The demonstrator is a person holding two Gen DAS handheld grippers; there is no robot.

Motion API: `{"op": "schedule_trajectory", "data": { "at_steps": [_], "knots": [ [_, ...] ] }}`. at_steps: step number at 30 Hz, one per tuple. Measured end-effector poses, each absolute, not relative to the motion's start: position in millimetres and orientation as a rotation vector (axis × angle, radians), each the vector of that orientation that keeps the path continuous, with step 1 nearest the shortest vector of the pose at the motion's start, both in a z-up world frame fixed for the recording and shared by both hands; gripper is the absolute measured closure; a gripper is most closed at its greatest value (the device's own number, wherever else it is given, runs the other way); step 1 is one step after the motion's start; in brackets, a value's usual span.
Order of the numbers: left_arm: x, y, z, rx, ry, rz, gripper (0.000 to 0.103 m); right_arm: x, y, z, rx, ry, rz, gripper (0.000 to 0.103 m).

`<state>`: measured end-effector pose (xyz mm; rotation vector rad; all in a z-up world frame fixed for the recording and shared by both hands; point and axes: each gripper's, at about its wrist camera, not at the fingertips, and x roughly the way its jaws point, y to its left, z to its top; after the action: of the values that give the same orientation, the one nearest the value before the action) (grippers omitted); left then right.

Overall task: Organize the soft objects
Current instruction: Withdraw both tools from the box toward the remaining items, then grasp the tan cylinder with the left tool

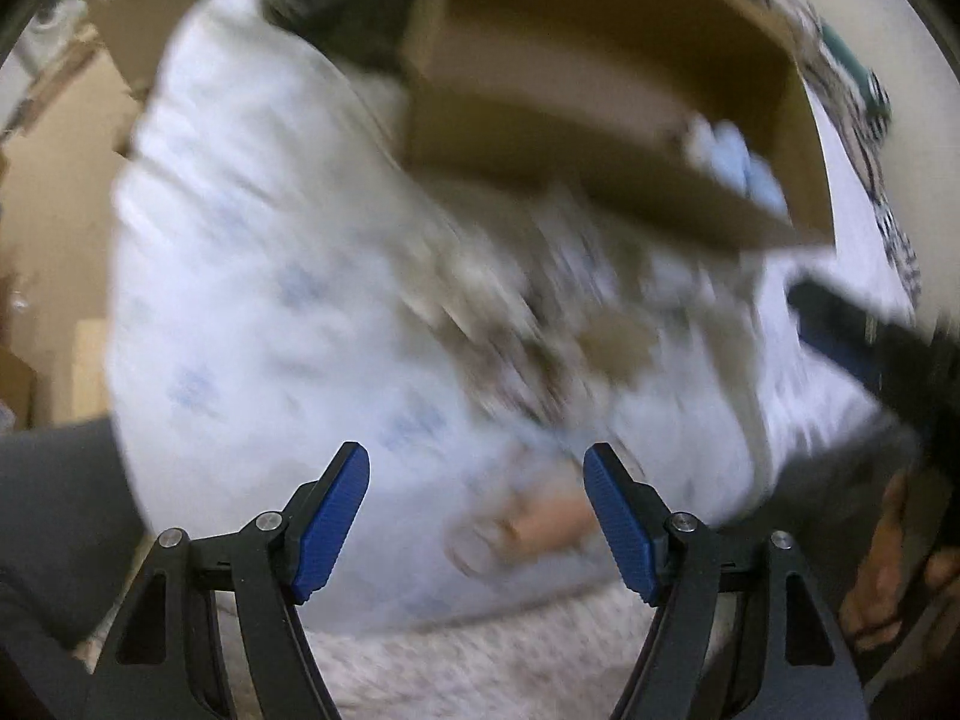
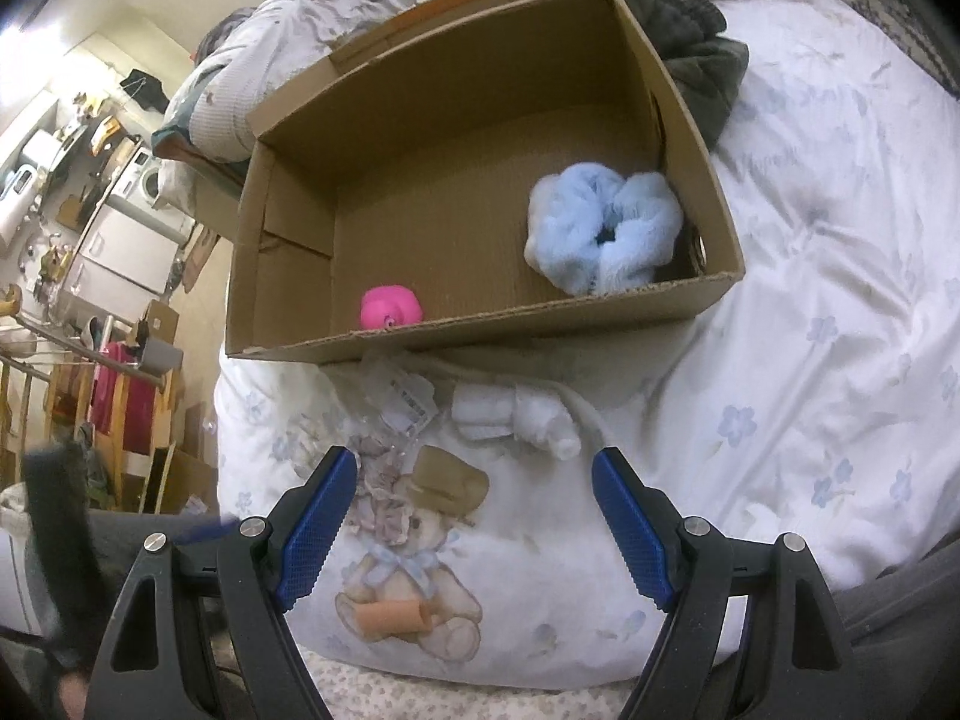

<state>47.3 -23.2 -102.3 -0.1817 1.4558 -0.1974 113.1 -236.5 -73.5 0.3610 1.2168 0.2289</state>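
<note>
Right wrist view is sharp, left wrist view is motion-blurred.

Right gripper (image 2: 474, 525): jaws spread wide, nothing between the blue pads, nothing held. It hangs over the white duvet (image 2: 810, 300) with pale blue flowers, pointing at a printed teddy bear (image 2: 408, 576) at lower centre.

Cardboard box (image 2: 480, 330): open top, sits on the duvet, fills the upper centre of the frame. Inside:
- fluffy light blue scrunchie (image 2: 600, 234), right side of the box floor, near the front and right walls
- pink soft toy (image 2: 390, 307), front left of the box floor, partly hidden by the front wall

Outside the box, on the duvet just below its front wall:
- rolled white cloth bundle (image 2: 516, 417), centre
- clear plastic packet with a label (image 2: 408, 405), just left of the bundle
- patterned crumpled scrunchie (image 2: 384, 480), lower left of the packet, beside the right gripper's left pad
- peach-coloured roll (image 2: 393, 618), lying on the bear print, bottom centre

Dark grey fleece (image 2: 690, 42) piled behind the box, upper right. Cluttered shelves and a white appliance at far left.

Left gripper (image 1: 477, 510): jaws well apart, empty, over the same duvet. Box at upper right of that view, blue scrunchie (image 1: 738, 162) just visible inside. Peach roll (image 1: 540, 525) sits between the pads in the picture; contact can't be judged through the blur. A dark gripper body enters at the right edge.
</note>
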Motion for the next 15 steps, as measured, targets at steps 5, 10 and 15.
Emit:
{"op": "schedule_trajectory", "data": {
  "at_steps": [5,10,15],
  "knots": [
    [36,-53,-131,-0.151,1.568,-0.255,0.047,112,-243,-76,0.398,1.232,0.227,0.017],
    [43,-60,-143,-0.178,1.604,-0.226,0.071,113,-243,-77,0.405,1.231,0.23,0.017],
    [49,-69,-146,-0.192,1.627,-0.256,0.096,113,-245,-78,0.407,1.238,0.232,0.018]
  ]
}}
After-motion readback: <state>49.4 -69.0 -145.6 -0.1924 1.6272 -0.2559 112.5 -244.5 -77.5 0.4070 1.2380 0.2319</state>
